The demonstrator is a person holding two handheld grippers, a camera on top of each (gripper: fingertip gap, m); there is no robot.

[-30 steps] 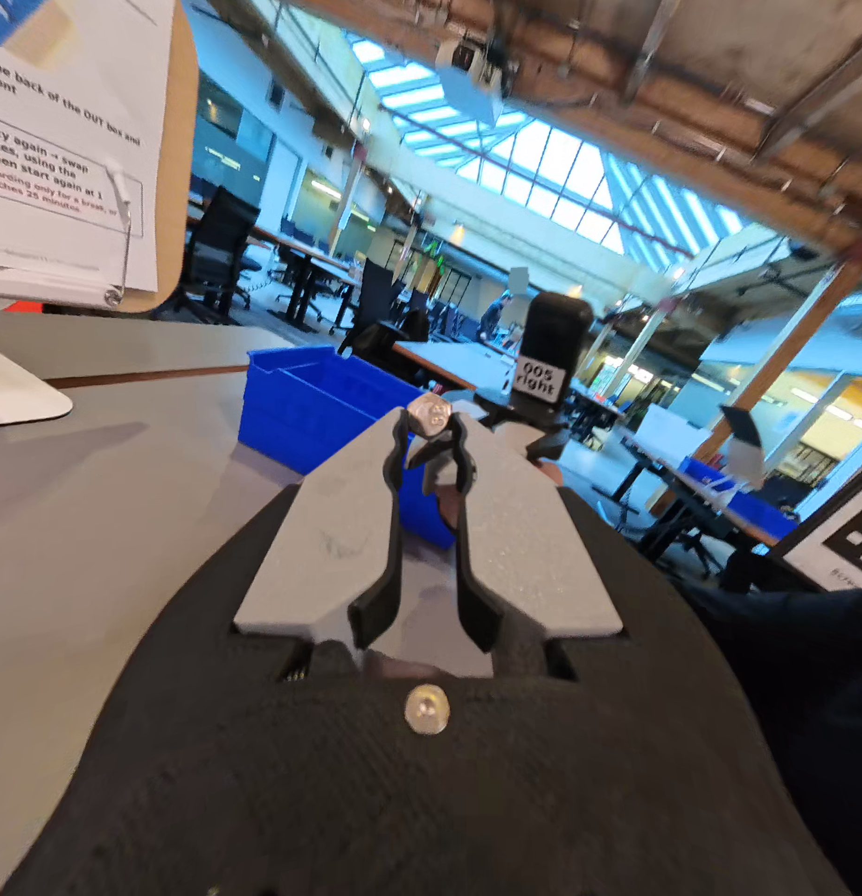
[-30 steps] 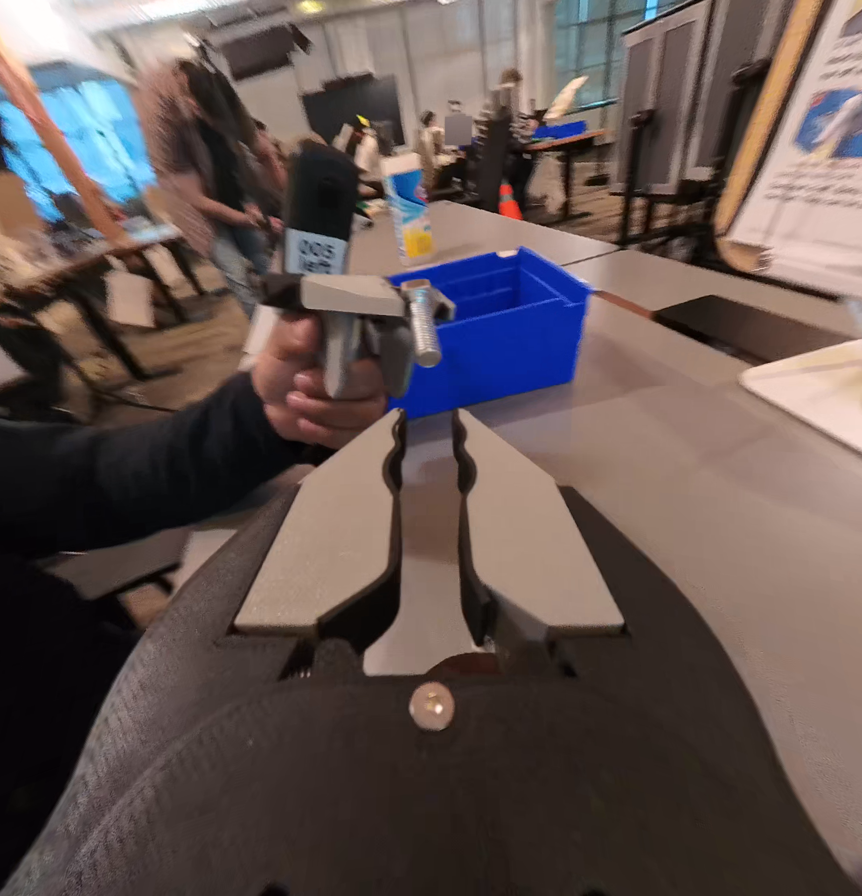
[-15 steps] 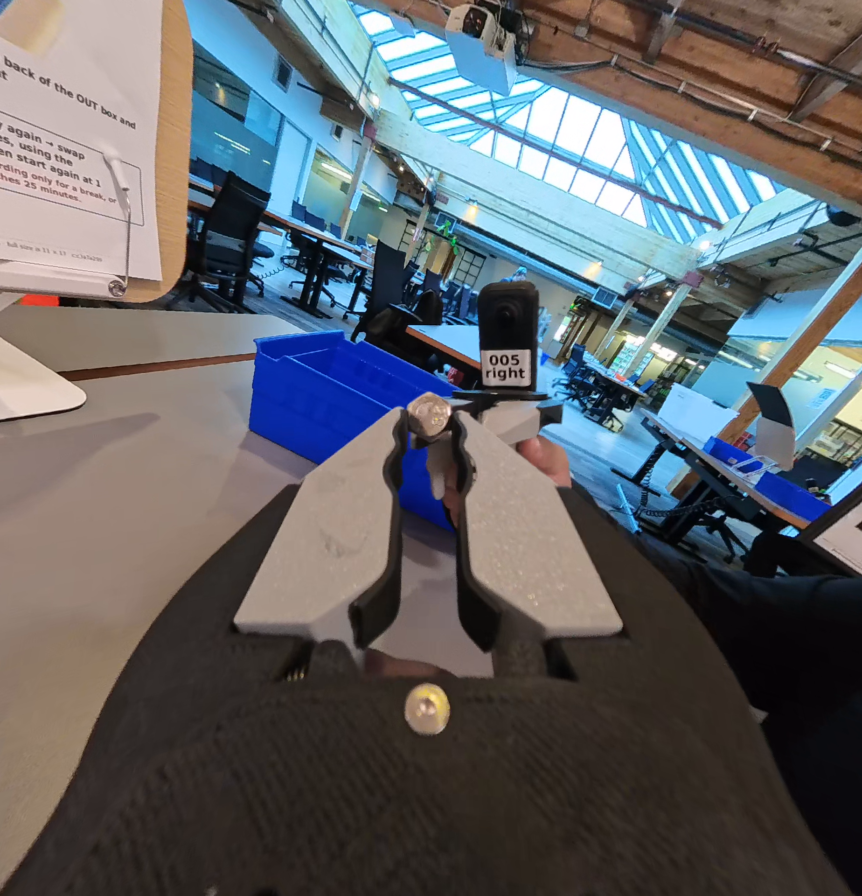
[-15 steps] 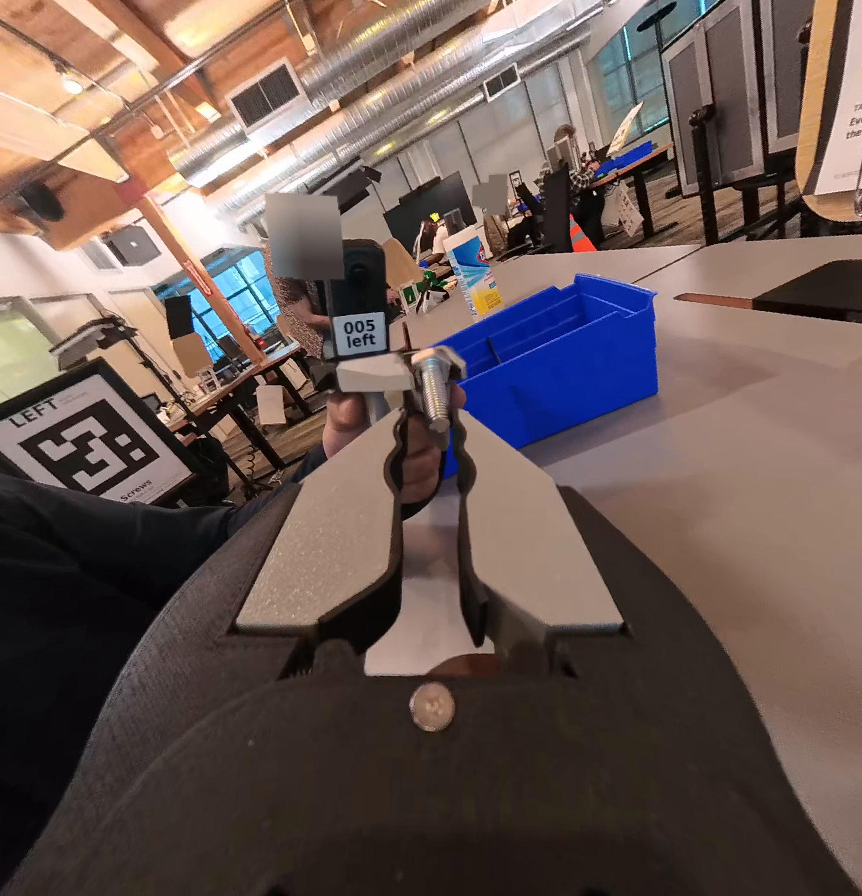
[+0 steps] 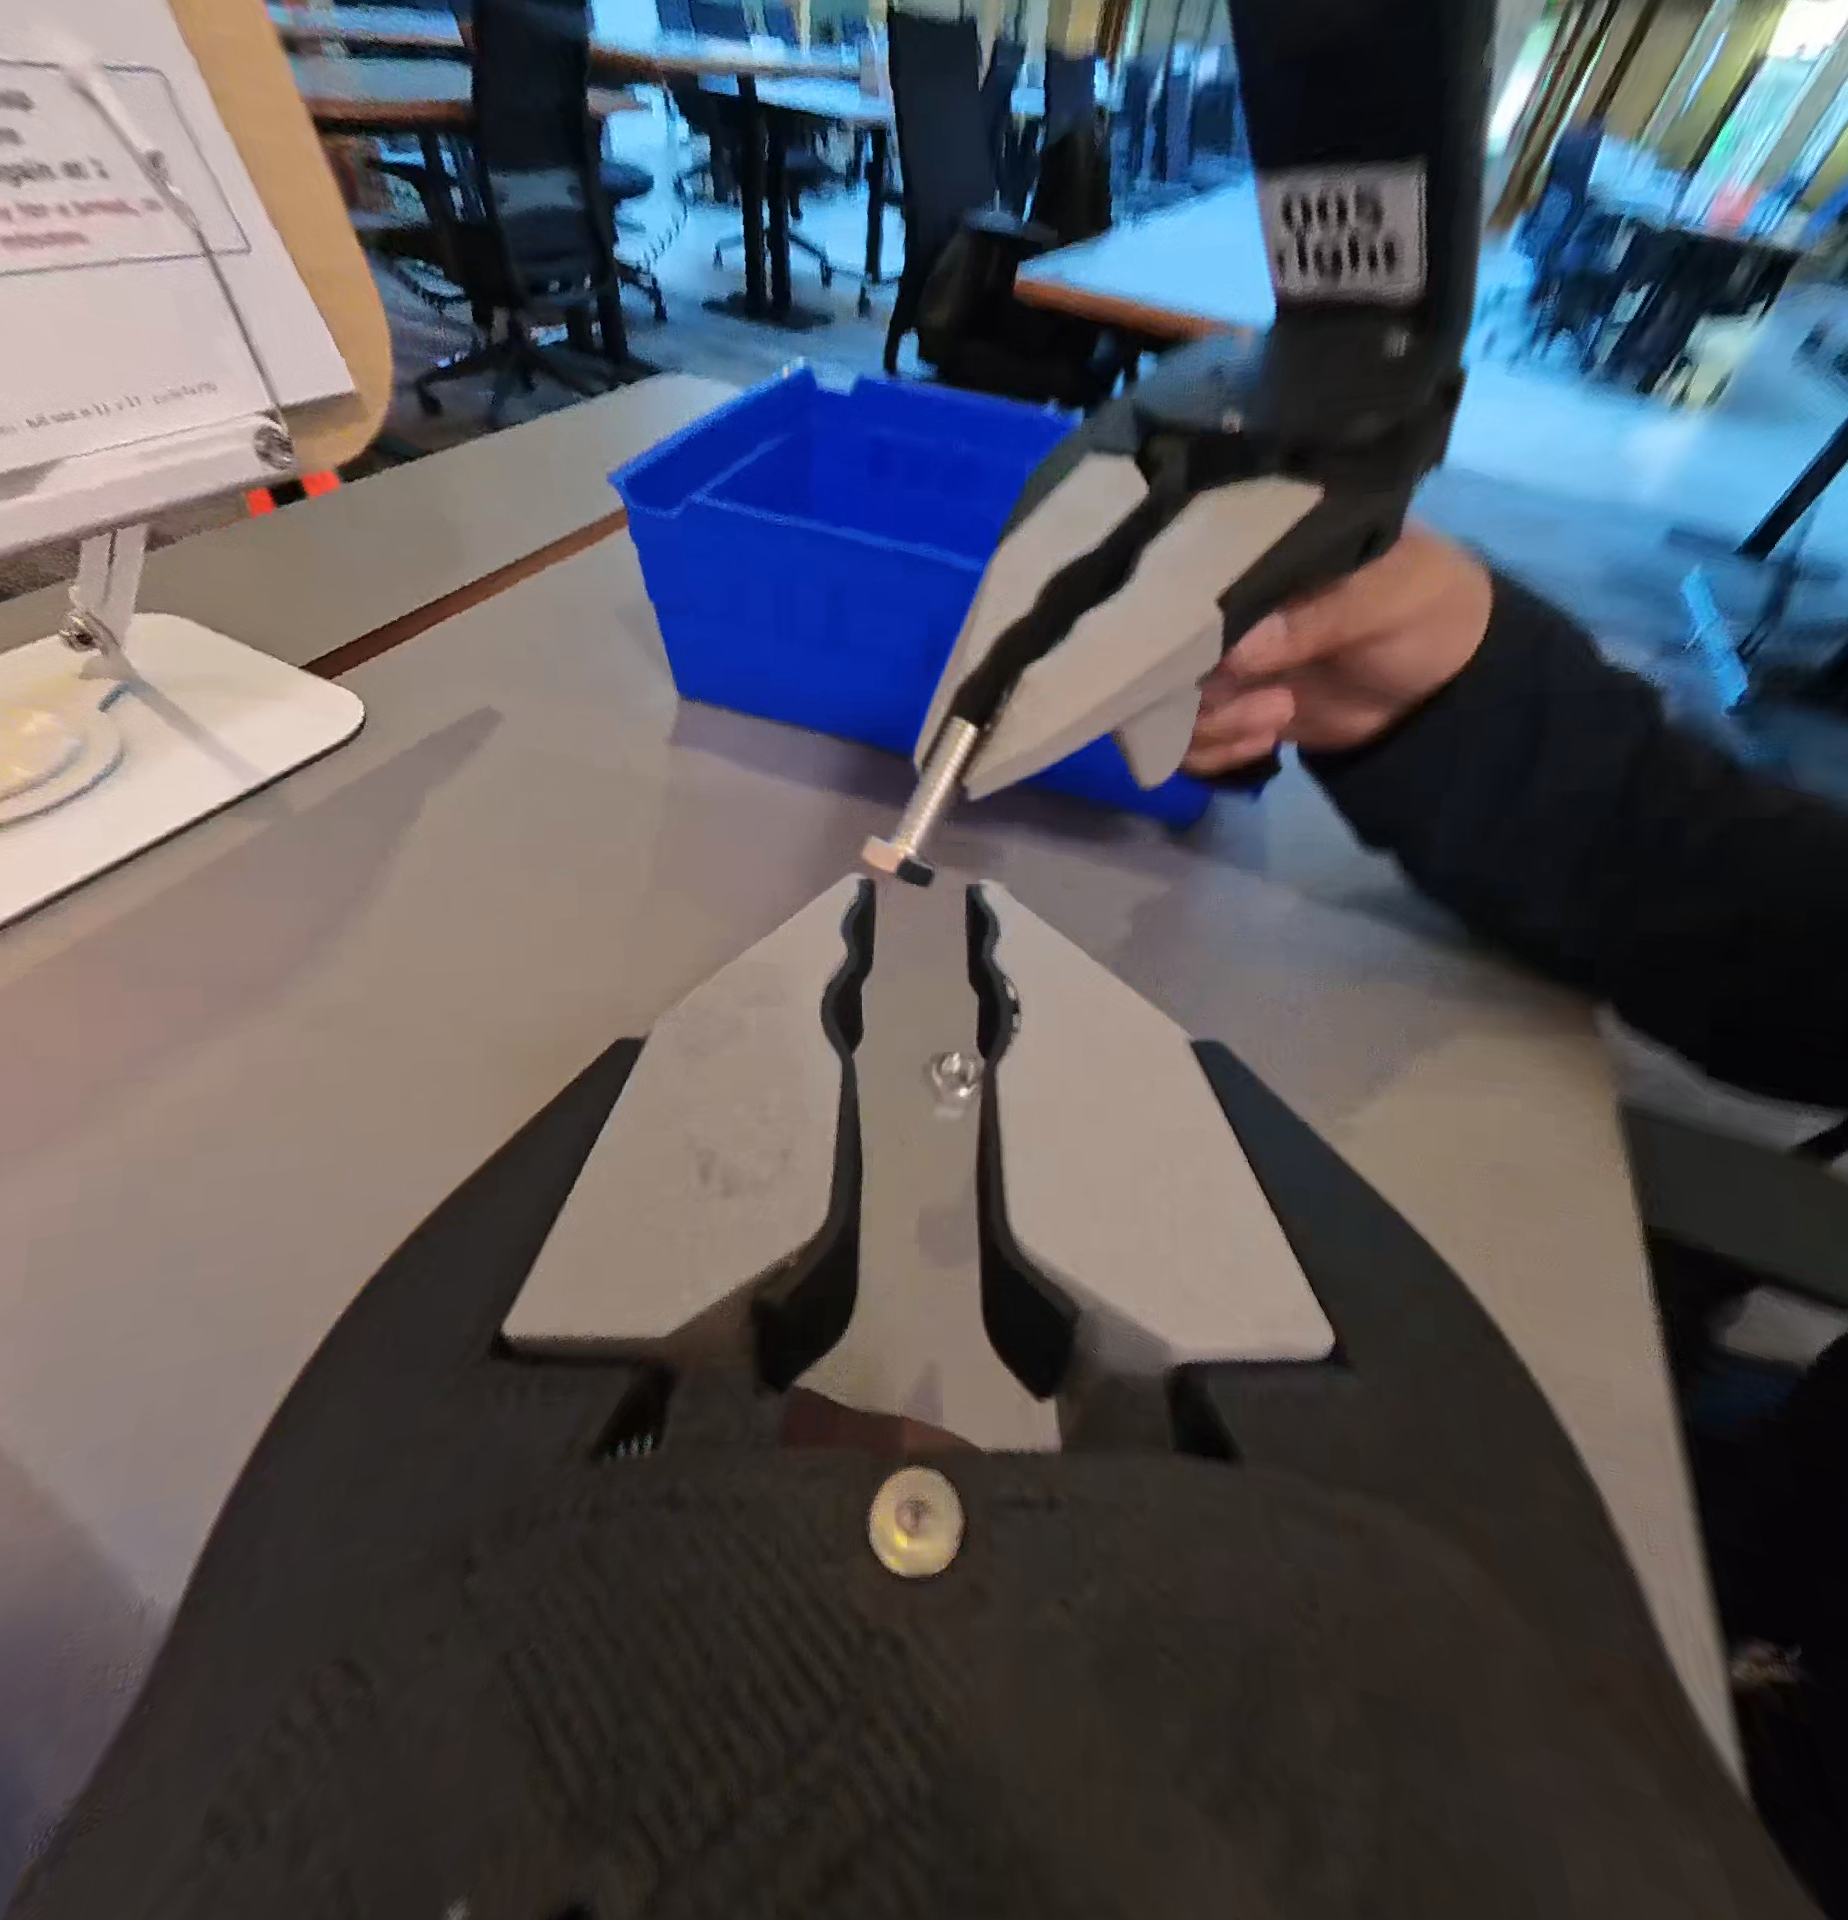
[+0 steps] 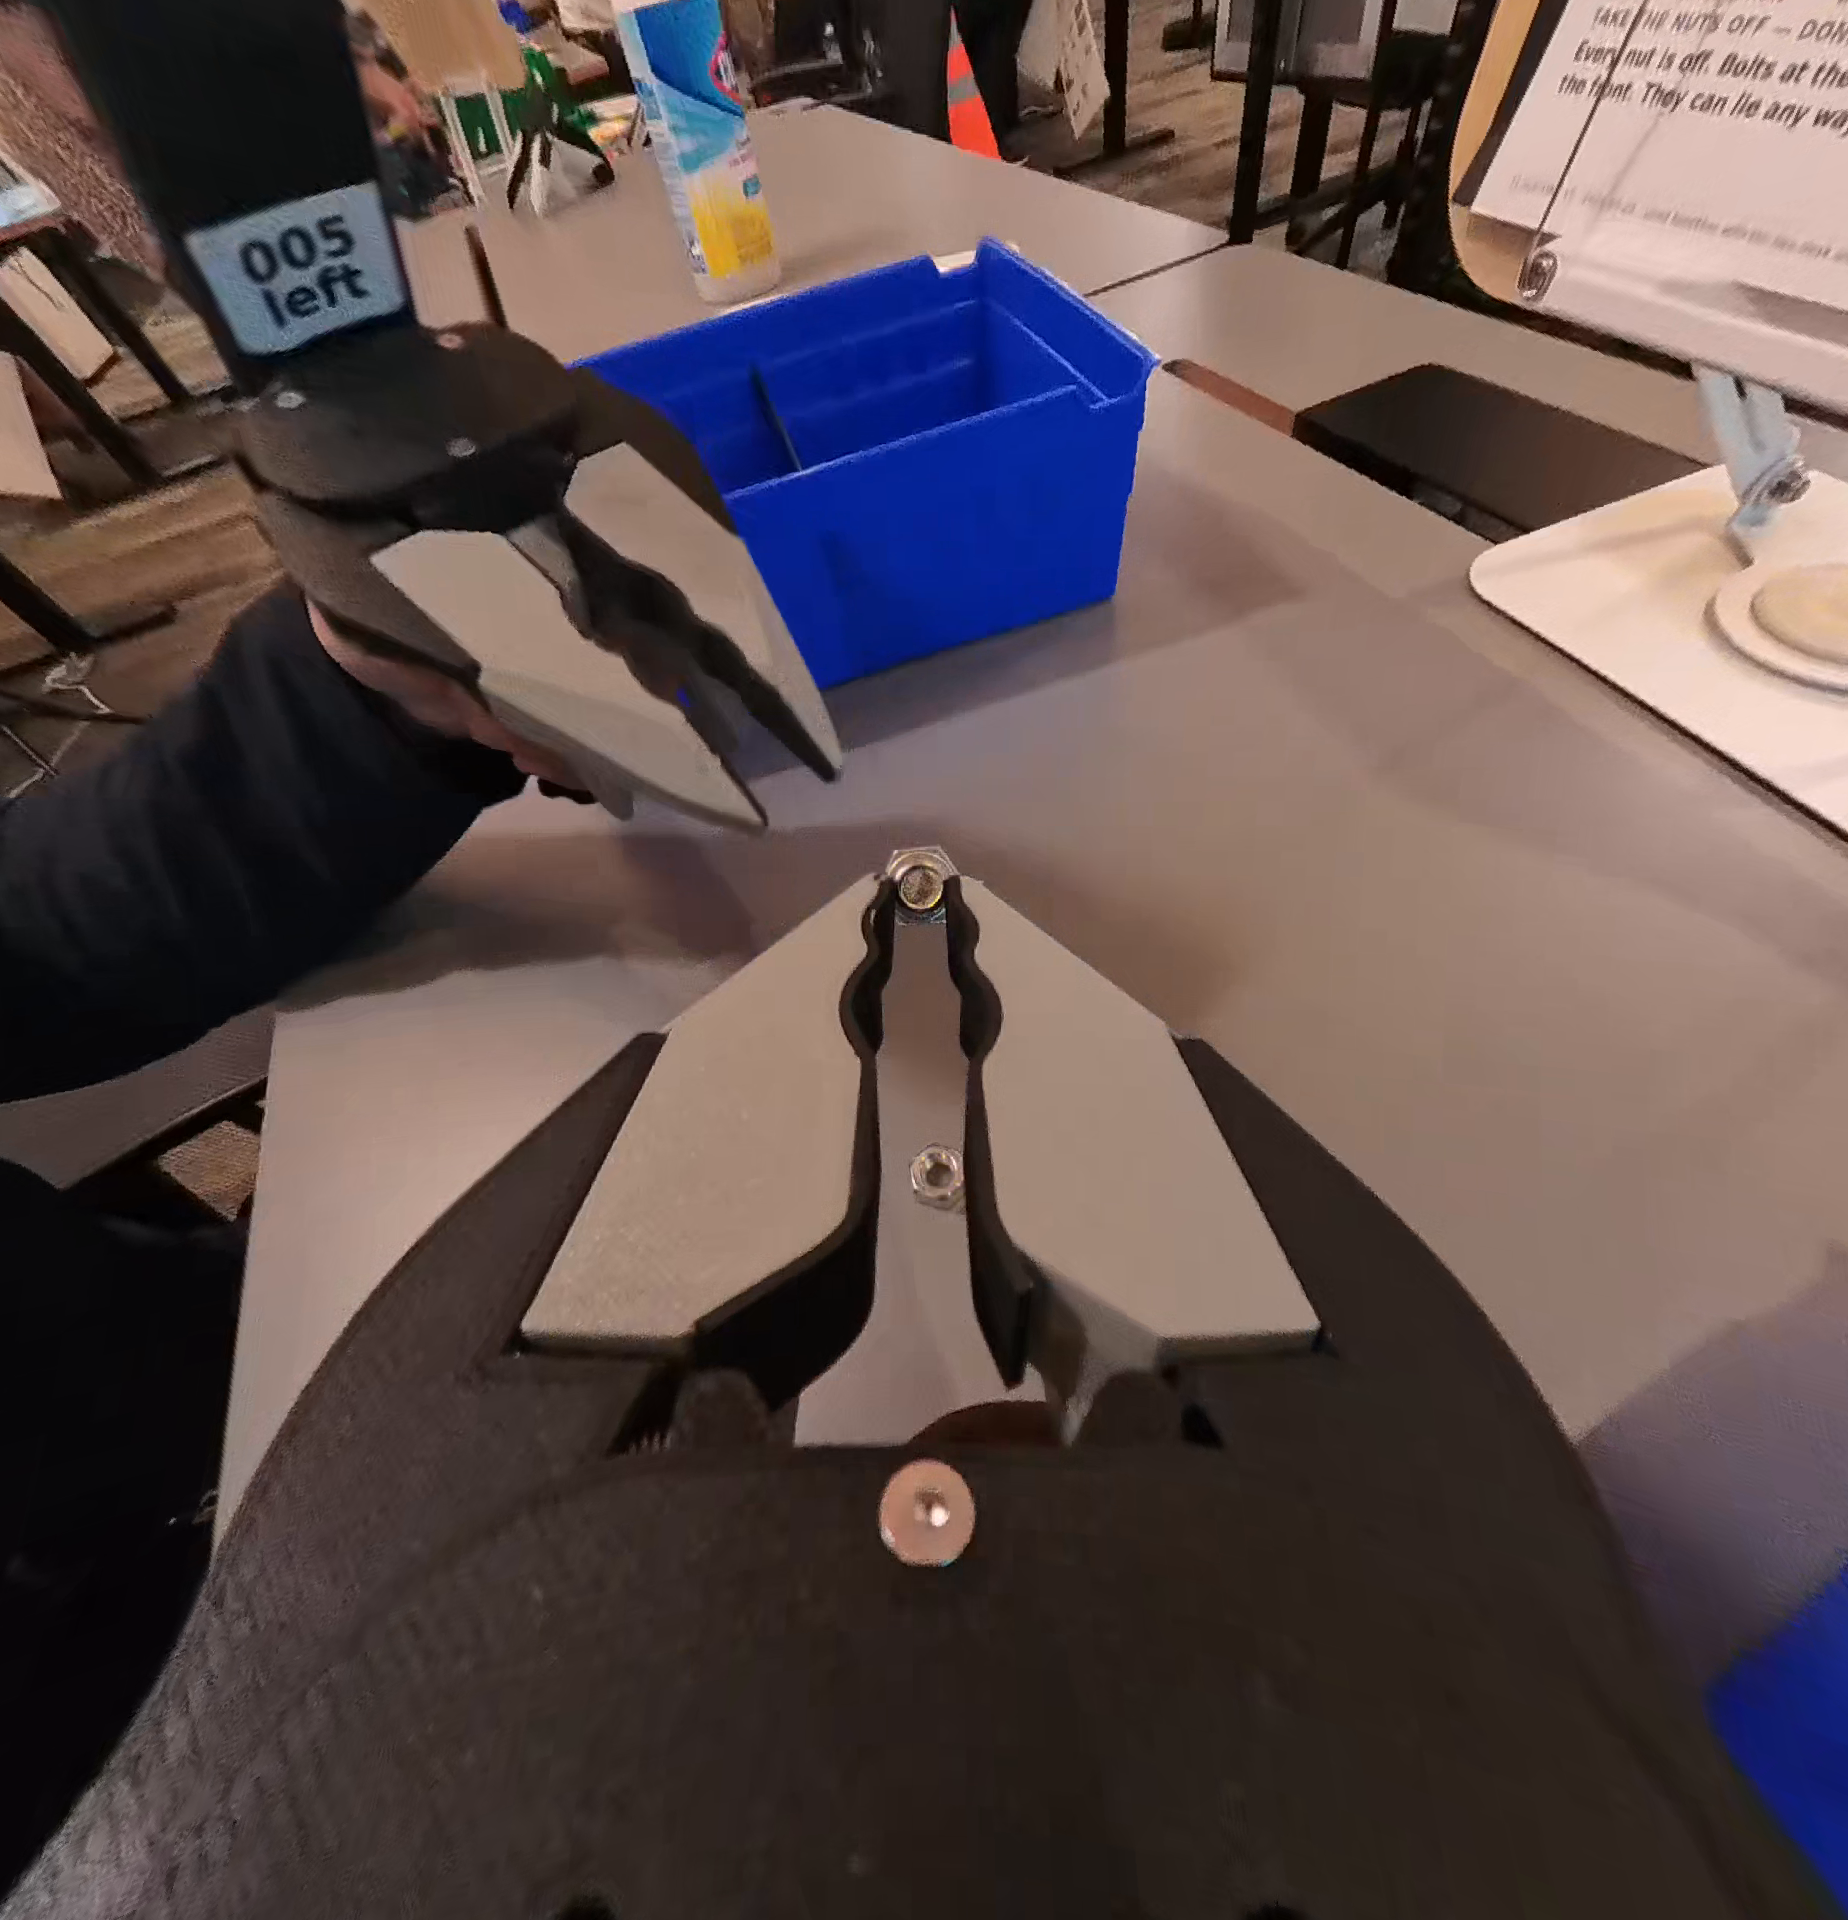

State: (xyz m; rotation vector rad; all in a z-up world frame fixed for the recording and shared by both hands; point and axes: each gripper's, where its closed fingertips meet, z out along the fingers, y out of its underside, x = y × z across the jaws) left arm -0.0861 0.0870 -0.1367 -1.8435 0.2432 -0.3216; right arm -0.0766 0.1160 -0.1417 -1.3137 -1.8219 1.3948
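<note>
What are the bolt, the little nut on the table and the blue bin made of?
The bolt, gripped in the right tongs, looks like bright plated steel: silvery, with shiny threads. The nut shows the same silvery glint, so probably steel too. The blue bin looks like moulded plastic: uniform colour, smooth semi-gloss walls.

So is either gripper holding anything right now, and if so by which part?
The right gripper holds a bolt by the threaded end, head pointing away. The left gripper is open and holds nothing; a nut lies on the table between its fingers.
</note>
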